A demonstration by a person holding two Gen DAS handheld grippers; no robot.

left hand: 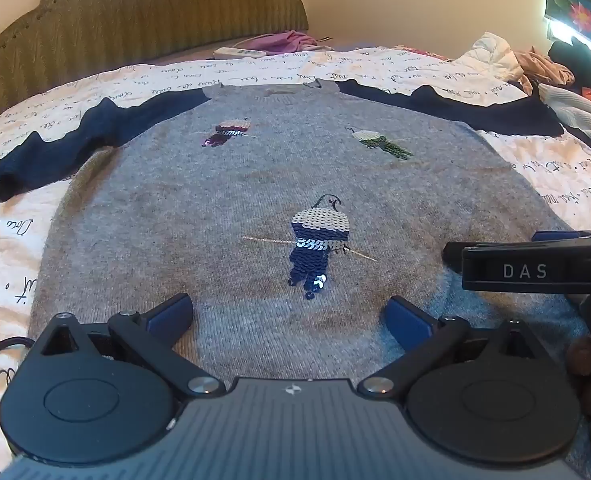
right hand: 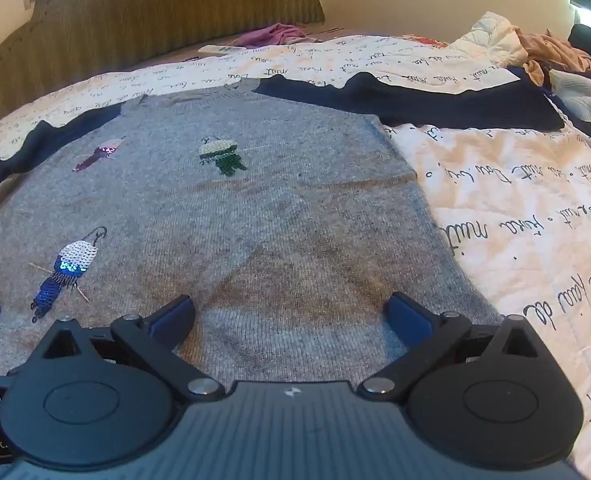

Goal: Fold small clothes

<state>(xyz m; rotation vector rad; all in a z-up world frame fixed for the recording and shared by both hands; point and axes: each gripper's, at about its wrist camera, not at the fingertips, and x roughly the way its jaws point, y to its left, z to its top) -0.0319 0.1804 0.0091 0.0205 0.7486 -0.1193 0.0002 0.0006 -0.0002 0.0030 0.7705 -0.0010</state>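
A small grey knit sweater (left hand: 199,208) (right hand: 287,216) with navy sleeves and three sequin figures lies flat, front up, on a bed. Both sleeves are spread out sideways; the left navy sleeve (left hand: 55,152) and the right navy sleeve (right hand: 435,100) reach toward the bed's sides. My left gripper (left hand: 289,314) hovers open over the sweater's lower hem, left of centre. My right gripper (right hand: 291,314) is open too, above the hem's right part near the sweater's right edge. Nothing is between either pair of fingers. The right gripper's body (left hand: 535,264) shows at the right edge of the left wrist view.
The bedsheet (right hand: 515,208) is white with black handwriting print. A padded olive headboard (left hand: 135,12) stands behind. A purple garment (left hand: 283,42) and a white remote lie near it. A heap of other clothes (left hand: 535,68) sits at the far right.
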